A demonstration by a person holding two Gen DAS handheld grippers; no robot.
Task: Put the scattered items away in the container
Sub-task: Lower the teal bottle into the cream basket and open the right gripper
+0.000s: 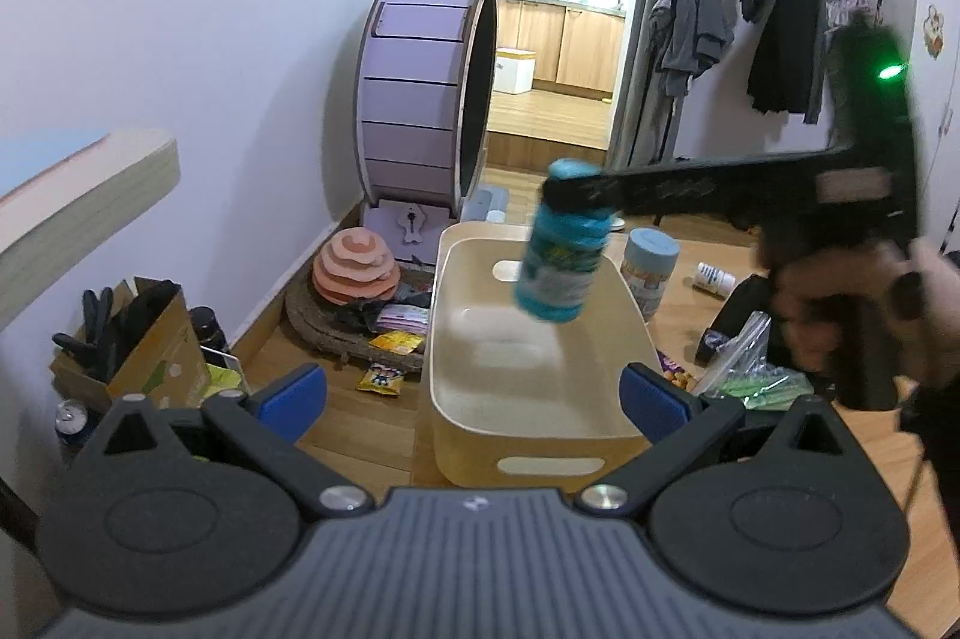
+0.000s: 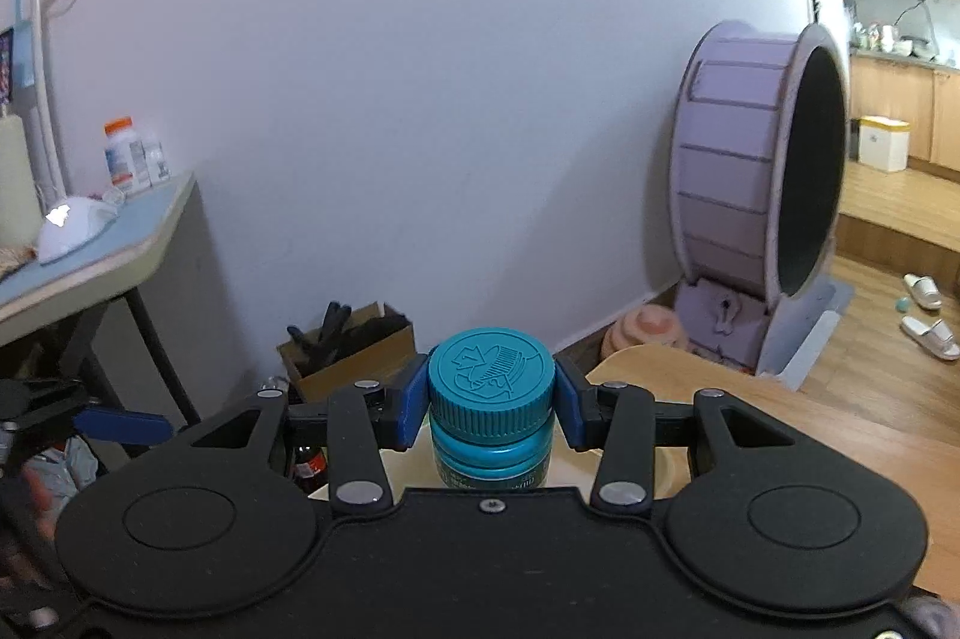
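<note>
A teal bottle (image 1: pixel 558 255) with a ribbed teal cap (image 2: pixel 489 381) hangs tilted over the cream container (image 1: pixel 447 315), an open bin with slot handles. My right gripper (image 2: pixel 489 399) is shut on the bottle's cap, one blue pad on each side. In the left wrist view that gripper (image 1: pixel 576 189) reaches in from the right, blurred, with a person's hand (image 1: pixel 840 303) on its grip. My left gripper (image 1: pixel 474 402) stands open just in front of the bin's near wall, nothing between its blue pads. Part of the bin (image 2: pixel 675 465) shows under the bottle.
On the wooden surface right of the bin lie a blue-lidded canister (image 1: pixel 651 273), a white bottle (image 1: pixel 714 276) and a plastic bag (image 1: pixel 756 375). Snack packets (image 1: pixel 381 378) lie left of it. A purple wheel (image 1: pixel 420 99) and a cardboard box (image 1: pixel 138 345) stand by the wall.
</note>
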